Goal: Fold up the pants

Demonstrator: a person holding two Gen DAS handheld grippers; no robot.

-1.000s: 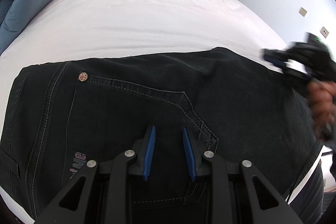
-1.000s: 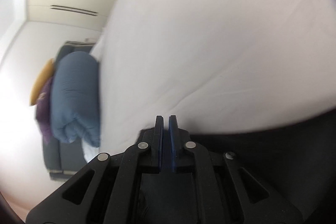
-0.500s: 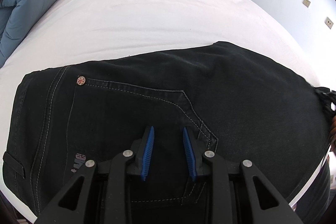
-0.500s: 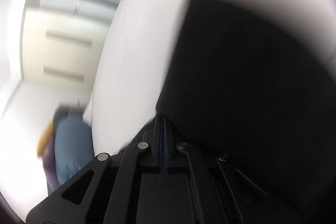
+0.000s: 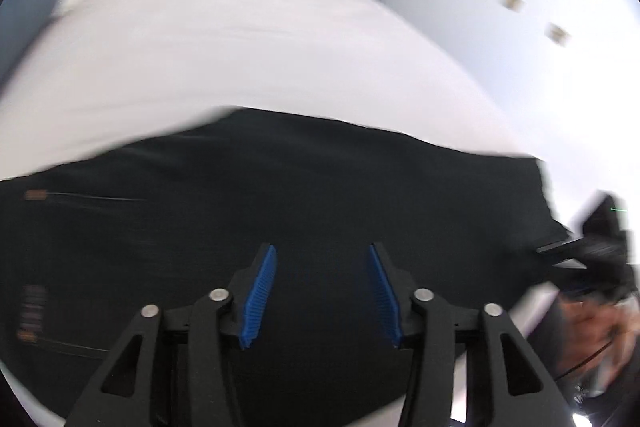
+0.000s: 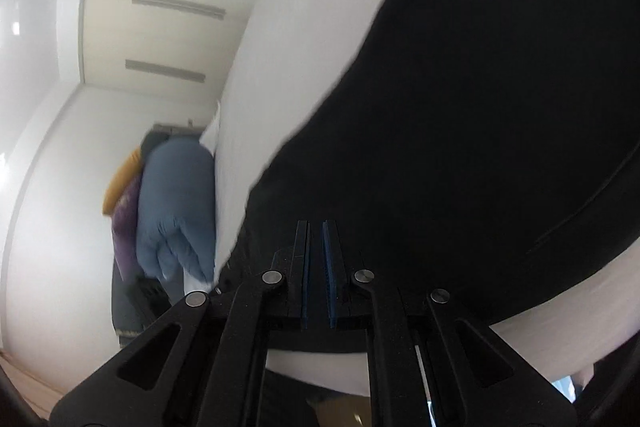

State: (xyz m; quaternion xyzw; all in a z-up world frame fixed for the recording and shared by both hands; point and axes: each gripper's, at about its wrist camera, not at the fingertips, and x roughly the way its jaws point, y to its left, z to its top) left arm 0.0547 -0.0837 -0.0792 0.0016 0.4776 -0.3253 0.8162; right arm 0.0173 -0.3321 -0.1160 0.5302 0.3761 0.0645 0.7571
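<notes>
1. Left wrist view: my left hand-held gripper (image 5: 322, 291) hangs over the black pants (image 5: 280, 195), which lie spread on the white bed (image 5: 240, 47). Its jaws have just been opening; the blue pads (image 5: 260, 295) stand well apart with only the cloth below them, nothing pinched, so it is released.
2. Same view, at the right edge: my right hand-held gripper (image 5: 560, 251) shows as a dark blur by the pants' right end, with my hand (image 5: 592, 327) behind it. I cannot tell from here whether it touches the cloth.
3. Right wrist view: my right hand-held gripper (image 6: 316, 263) is clenched, its jaws nearly together with a thin slit between them. I cannot tell whether any cloth is caught in that slit.
4. Same view: the pants (image 6: 480, 107) fill the right side, lying on the bed (image 6: 280, 67). A blue pillow (image 6: 176, 211) sits against the bed's far edge at the left, with pale wardrobe doors (image 6: 160, 39) beyond.
</notes>
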